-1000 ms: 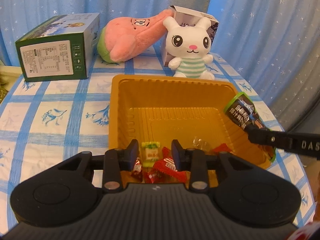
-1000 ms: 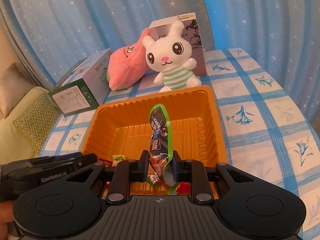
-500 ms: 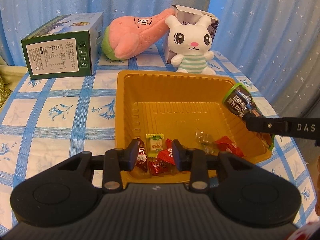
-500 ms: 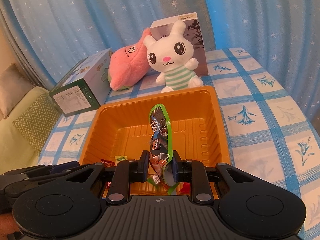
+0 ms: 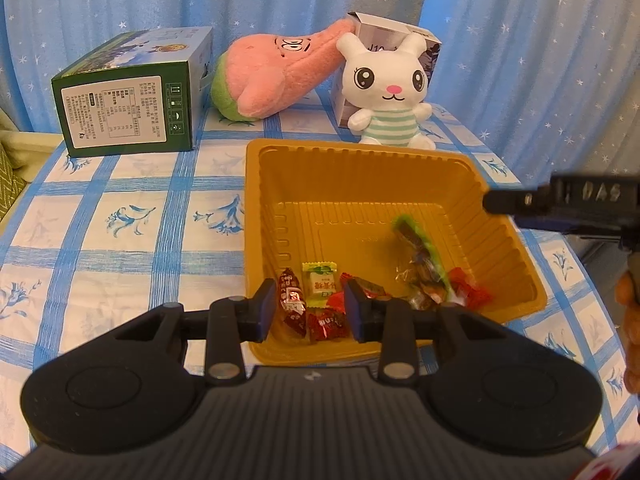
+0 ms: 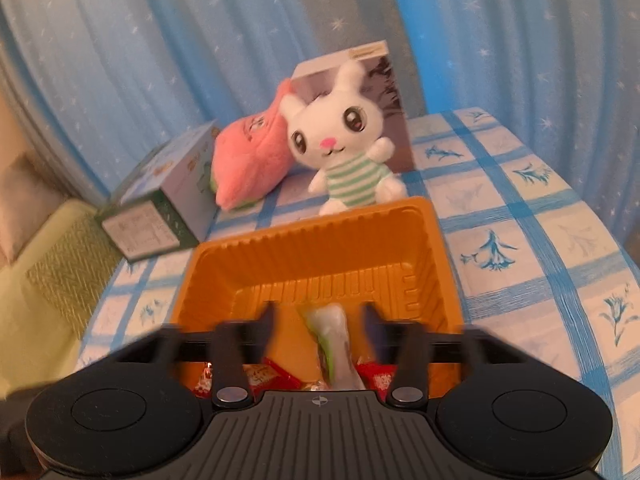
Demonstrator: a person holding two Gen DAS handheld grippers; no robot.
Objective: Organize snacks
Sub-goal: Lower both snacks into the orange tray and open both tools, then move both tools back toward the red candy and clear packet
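Observation:
An orange plastic tray (image 5: 360, 148) sits on the blue-checked tablecloth and holds several wrapped candies, red ones (image 5: 294, 300) and a white-green one (image 5: 320, 282). A green-edged snack packet (image 5: 420, 252) lies loose on the tray floor among them. My right gripper (image 6: 319, 318) hovers over the tray's near edge, its jaws opening. The packet (image 6: 332, 340) shows blurred below the gap, touching neither pad. One of its fingers (image 5: 516, 200) reaches in over the tray's right wall. My left gripper (image 5: 312, 310) hangs over the tray's near left corner, slightly open with nothing between its fingers.
Behind the tray (image 6: 312, 228) stand a white bunny plush (image 5: 390, 92), a pink plush (image 5: 276, 76) and a grey box (image 5: 396, 36). A green carton (image 5: 128, 112) lies at the back left. A blue curtain hangs behind, a green sofa (image 6: 48, 280) is left of the table, and a hand (image 5: 630, 320) shows at the right edge.
The right jaws have spread apart and the green-edged packet has dropped from between them into the tray. The left gripper has stayed about where it was, its gap unchanged.

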